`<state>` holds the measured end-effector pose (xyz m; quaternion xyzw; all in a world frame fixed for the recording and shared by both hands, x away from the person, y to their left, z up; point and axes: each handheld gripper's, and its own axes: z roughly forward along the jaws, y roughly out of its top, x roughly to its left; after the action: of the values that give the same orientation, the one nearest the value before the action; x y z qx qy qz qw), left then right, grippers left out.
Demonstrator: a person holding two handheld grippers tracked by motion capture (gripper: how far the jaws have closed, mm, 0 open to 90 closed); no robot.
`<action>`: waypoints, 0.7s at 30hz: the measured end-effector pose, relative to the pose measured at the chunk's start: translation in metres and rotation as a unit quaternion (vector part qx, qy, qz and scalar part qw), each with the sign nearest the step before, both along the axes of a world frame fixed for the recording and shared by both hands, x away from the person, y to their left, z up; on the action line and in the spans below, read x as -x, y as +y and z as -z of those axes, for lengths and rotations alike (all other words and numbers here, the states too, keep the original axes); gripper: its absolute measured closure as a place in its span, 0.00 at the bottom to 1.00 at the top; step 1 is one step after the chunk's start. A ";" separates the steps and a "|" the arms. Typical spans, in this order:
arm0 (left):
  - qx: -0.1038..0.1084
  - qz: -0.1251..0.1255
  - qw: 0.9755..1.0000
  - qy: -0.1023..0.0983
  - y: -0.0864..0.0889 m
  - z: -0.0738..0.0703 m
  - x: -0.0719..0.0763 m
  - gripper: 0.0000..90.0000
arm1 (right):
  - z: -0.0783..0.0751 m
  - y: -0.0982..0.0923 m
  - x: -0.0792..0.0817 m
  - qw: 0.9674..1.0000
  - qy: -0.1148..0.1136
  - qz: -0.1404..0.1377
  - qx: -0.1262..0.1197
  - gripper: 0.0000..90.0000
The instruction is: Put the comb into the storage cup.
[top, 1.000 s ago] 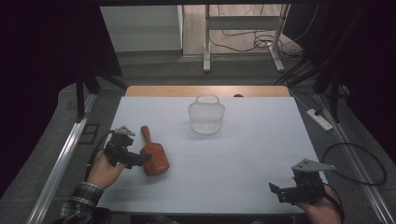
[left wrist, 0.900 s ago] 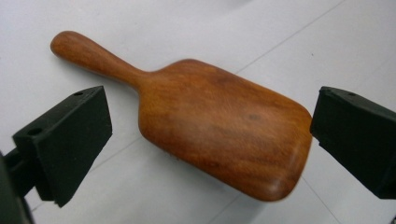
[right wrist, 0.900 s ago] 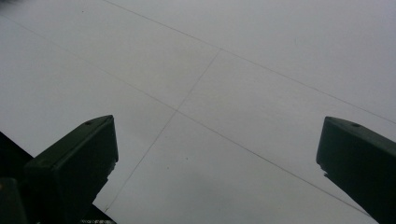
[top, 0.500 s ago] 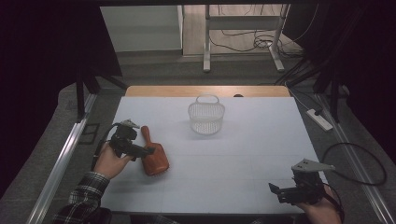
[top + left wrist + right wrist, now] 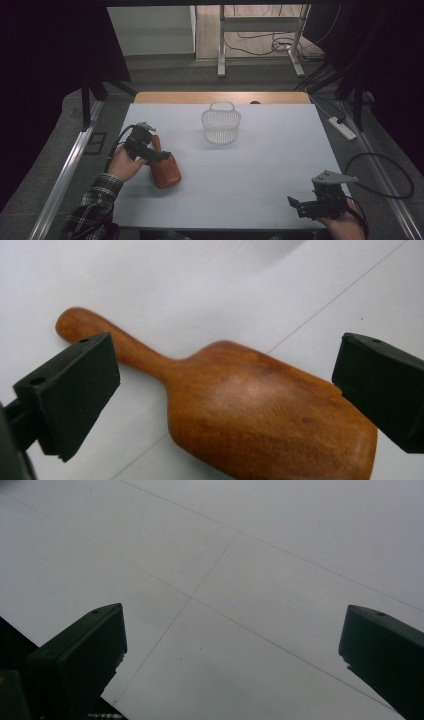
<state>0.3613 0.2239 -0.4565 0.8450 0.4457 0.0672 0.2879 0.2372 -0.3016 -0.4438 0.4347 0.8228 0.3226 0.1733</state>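
Left gripper (image 5: 225,385) released, jaws straddling the wooden scoop (image 5: 240,410) lying flat at the table's (image 5: 260,170) left side; centre lower on the neck and square up before clamping; right gripper (image 5: 312,205) spread, idle near-right.

My black left gripper (image 5: 161,156) hovers over a warm reddish-brown wooden scoop (image 5: 260,410). The table (image 5: 260,165) is pale white with thin grey lines, the basket (image 5: 221,125) white mesh, and my sleeve (image 5: 95,205) dark plaid.
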 end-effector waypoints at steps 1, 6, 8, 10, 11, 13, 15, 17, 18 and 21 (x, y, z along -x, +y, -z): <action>0.000 0.002 1.000 0.000 -0.002 0.000 -0.004 0.00 | 0.000 0.000 0.000 1.000 0.000 0.000 0.000 0.00; -0.002 0.005 1.000 0.001 -0.009 -0.002 -0.012 0.00 | 0.000 0.000 0.000 1.000 0.001 0.000 0.000 0.00; -0.004 0.006 1.000 0.001 -0.010 -0.002 -0.014 0.00 | 0.000 0.000 0.000 1.000 0.001 0.000 0.000 0.00; -0.005 0.008 1.000 0.002 -0.012 -0.002 -0.018 0.00 | 0.000 0.000 0.000 1.000 0.001 0.000 0.000 0.00; -0.008 0.009 1.000 0.002 -0.014 -0.002 -0.019 0.00 | 0.000 0.000 0.000 1.000 0.001 0.000 0.000 0.00; -0.010 0.011 1.000 0.003 -0.016 -0.003 -0.022 0.00 | 0.000 0.000 0.000 1.000 0.001 -0.001 0.000 0.00; -0.011 0.011 1.000 0.003 -0.019 -0.003 -0.025 0.00 | 0.000 0.000 0.000 1.000 0.001 -0.001 0.000 0.00; -0.016 0.011 1.000 0.005 -0.021 -0.003 -0.029 0.00 | 0.000 0.000 0.000 1.000 0.002 -0.001 0.000 0.00; -0.015 0.012 1.000 0.005 -0.021 -0.003 -0.030 0.00 | 0.000 0.000 0.000 1.000 0.002 -0.001 0.000 0.00; -0.010 0.010 1.000 0.008 -0.021 -0.002 -0.034 0.00 | 0.000 0.000 0.000 1.000 0.002 -0.002 0.001 0.00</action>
<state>0.3948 0.2032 -0.4541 0.8529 0.4383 0.0622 0.2767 0.2374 -0.3015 -0.4441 0.4338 0.8240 0.3214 0.1718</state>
